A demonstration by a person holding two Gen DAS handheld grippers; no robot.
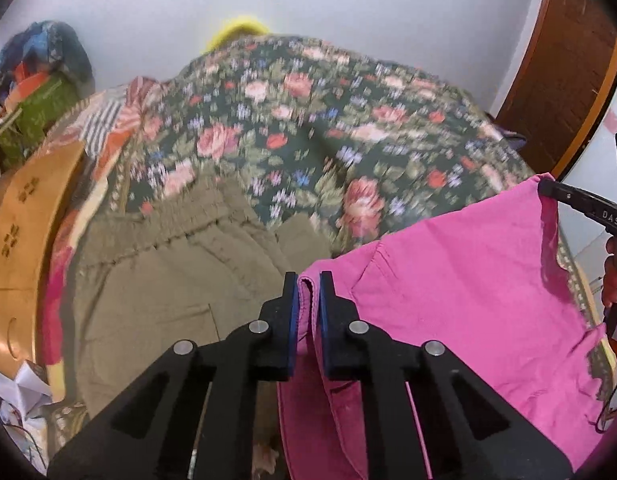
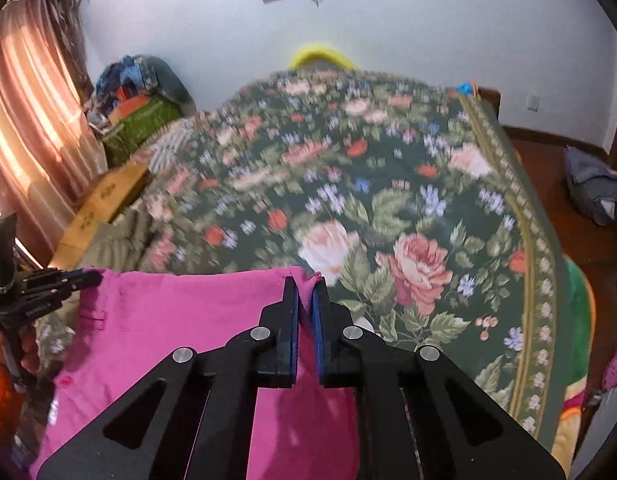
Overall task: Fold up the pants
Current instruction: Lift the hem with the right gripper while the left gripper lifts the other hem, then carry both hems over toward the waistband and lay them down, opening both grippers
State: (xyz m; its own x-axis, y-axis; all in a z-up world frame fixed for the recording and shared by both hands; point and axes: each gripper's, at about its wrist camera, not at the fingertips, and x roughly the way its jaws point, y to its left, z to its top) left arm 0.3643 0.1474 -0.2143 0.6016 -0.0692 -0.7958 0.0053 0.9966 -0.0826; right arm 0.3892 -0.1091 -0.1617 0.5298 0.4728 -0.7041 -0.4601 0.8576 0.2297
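Observation:
Pink pants hang stretched between both grippers above the bed. My left gripper is shut on one top corner of the pink pants. My right gripper is shut on the other top corner of the pink pants. The right gripper also shows at the right edge of the left wrist view, and the left gripper at the left edge of the right wrist view. Olive-khaki pants lie flat on the bed at the left.
A floral bedspread covers the bed. A wooden headboard runs along the left. A pile of clothes and a green box stand by the white wall. A curtain hangs at the left, a brown door at the right.

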